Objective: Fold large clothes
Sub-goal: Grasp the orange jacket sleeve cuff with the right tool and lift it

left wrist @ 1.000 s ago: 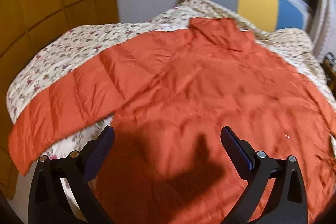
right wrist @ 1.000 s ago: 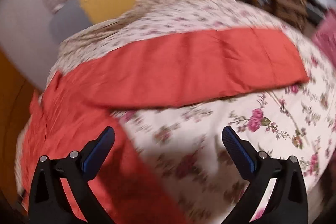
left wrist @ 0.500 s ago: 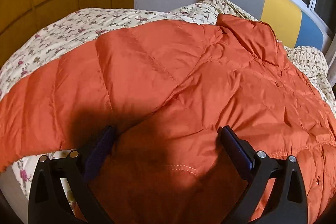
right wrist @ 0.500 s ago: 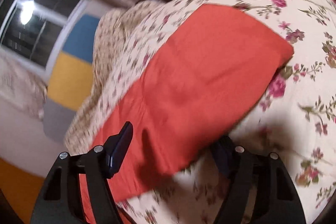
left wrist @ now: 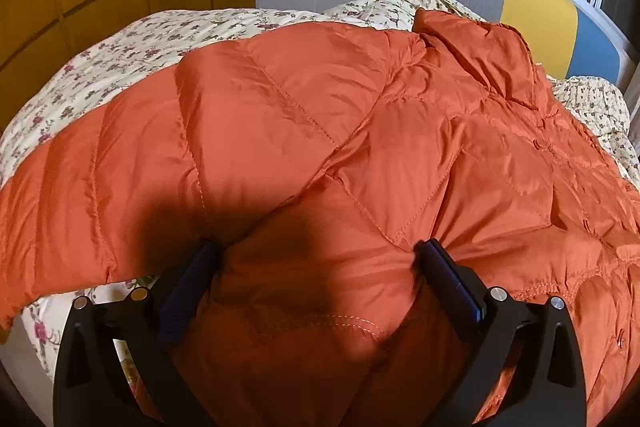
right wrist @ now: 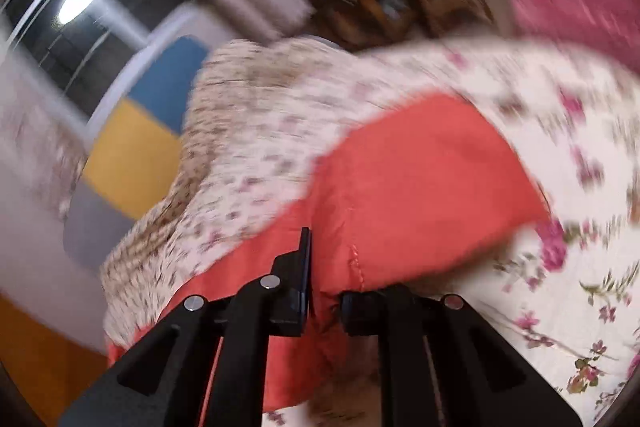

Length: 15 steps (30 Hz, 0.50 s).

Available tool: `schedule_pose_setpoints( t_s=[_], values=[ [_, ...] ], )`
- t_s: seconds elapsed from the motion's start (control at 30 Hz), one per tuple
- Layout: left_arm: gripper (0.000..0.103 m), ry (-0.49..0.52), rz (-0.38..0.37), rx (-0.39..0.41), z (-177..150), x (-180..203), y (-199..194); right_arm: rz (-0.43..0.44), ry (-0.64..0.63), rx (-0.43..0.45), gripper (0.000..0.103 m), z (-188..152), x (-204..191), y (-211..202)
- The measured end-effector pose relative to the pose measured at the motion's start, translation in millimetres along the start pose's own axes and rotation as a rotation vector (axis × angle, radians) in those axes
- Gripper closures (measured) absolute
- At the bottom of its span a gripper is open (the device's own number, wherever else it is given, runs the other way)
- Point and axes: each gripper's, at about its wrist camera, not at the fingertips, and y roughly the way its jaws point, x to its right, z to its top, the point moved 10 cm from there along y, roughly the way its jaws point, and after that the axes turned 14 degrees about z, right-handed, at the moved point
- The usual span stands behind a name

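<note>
Keep right gripper (right wrist: 324,267) fingers, now closing on the sleeve (right wrist: 420,187), pinched firm; press left gripper (left wrist: 316,259), fingers wide, astride a bulge of jacket (left wrist: 360,131) on the bed (left wrist: 160,31), then close before folding.

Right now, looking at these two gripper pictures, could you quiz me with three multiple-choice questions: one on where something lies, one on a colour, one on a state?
1. Where does the orange quilted down jacket lie?
A. on the floral bedspread
B. on a chair
C. on the floor

2. Which colours are the headboard panels?
A. red, green, black
B. grey, yellow, blue
C. all white

3. What is between the right gripper jaws?
A. nothing
B. a pillow
C. the jacket's sleeve

Answers: 1 A, flowered cloth shows all around the jacket. 2 B, the three panels stand side by side under the window. 3 C, orange sleeve fabric sits between the closing jaws.
</note>
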Motion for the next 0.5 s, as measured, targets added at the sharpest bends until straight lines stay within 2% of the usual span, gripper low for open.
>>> schedule_pose_setpoints(
  t_s=[0.13, 0.27, 0.37, 0.5],
  values=[
    [0.003, -0.006, -0.003, 0.004, 0, 1, 0, 0.069, -0.334, 0.026, 0.093, -19, -88, -8],
    [0.003, -0.011, -0.008, 0.008, 1, 0, 0, 0.155, -0.609, 0.015, 0.093, -67, -169, 2],
    [0.003, -0.014, -0.009, 0.012, 0, 1, 0, 0.224, -0.759, -0.012, 0.094, -114, -211, 9],
    [0.003, -0.017, -0.010, 0.017, 1, 0, 0, 0.316, -0.876, -0.059, 0.096, -165, -252, 19]
  ],
)
